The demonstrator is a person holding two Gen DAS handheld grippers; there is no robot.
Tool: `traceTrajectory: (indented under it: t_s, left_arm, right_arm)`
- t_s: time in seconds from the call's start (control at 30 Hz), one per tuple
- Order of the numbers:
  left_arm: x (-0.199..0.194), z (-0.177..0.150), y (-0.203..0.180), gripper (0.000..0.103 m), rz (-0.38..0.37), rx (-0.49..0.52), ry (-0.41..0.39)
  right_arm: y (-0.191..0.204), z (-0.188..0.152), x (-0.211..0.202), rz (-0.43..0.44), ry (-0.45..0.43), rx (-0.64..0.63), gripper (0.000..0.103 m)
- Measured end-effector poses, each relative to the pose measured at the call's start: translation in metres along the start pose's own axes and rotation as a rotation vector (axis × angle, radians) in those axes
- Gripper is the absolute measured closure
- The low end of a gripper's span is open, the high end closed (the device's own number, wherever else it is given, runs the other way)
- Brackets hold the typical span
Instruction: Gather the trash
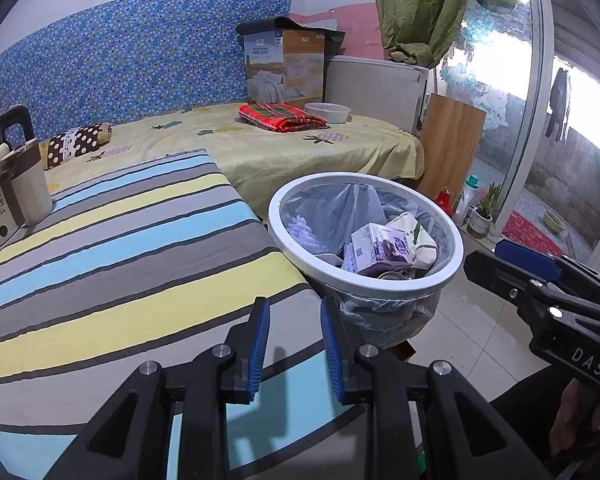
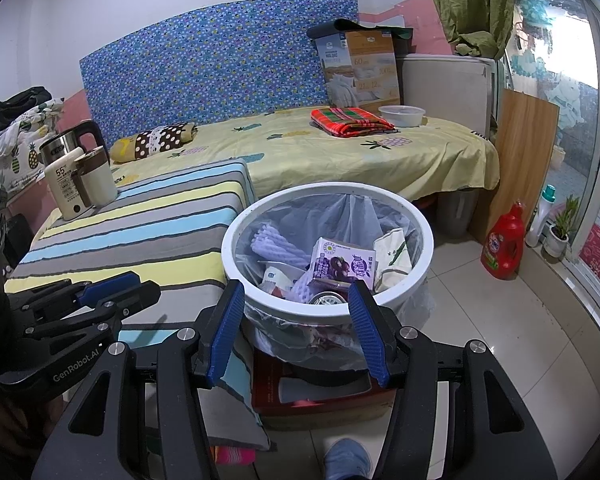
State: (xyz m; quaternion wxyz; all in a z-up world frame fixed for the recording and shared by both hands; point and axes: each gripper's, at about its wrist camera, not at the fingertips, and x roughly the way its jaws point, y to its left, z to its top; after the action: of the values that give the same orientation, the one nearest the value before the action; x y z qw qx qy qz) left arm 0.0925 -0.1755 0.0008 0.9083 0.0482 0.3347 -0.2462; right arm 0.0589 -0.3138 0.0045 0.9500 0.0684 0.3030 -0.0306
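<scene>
A white-rimmed trash bin (image 1: 452, 240) (image 2: 426, 240) with a clear bag stands on the floor beside the striped table. It holds a purple milk carton (image 1: 384, 250) (image 2: 340, 266), white foam netting (image 2: 274, 246), a pale green-printed carton (image 2: 392, 260) and a can (image 2: 328, 300). My left gripper (image 1: 295, 322) is open and empty over the striped table's near corner, left of the bin. My right gripper (image 2: 296, 300) is open and empty just in front of the bin's near rim. It also shows from the side in the left wrist view (image 1: 512, 258).
The striped table (image 1: 120, 232) carries a kettle and cups (image 2: 82, 176) at its far left. Behind is a bed (image 2: 340, 152) with a red plaid cloth, a white bowl and a box. A red detergent bottle (image 2: 504, 248) and a pot plant stand by the glass door.
</scene>
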Motion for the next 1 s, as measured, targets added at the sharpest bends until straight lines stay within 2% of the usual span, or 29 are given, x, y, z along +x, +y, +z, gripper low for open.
traceTrajectory:
  t_s: [0.4,0.8,1.0]
  left_arm:
    - [-0.0021,-0.0015,-0.0016,0.077,-0.003,0.005,-0.006]
    - [-0.0036,-0.0027,-0.0073,0.077,0.042,0.028,-0.002]
    - [-0.0021,-0.0019,-0.0064,0.077,0.021,0.018,0.007]
  right_arm:
    - [0.0001,-0.0002,-0.0002,0.001,0.001,0.000,0.047]
    - [-0.0005,-0.0029,0.0011,0.001,0.005,0.002,0.047]
    - [-0.0010,-0.0021,0.0013,0.000,0.004,0.001,0.047]
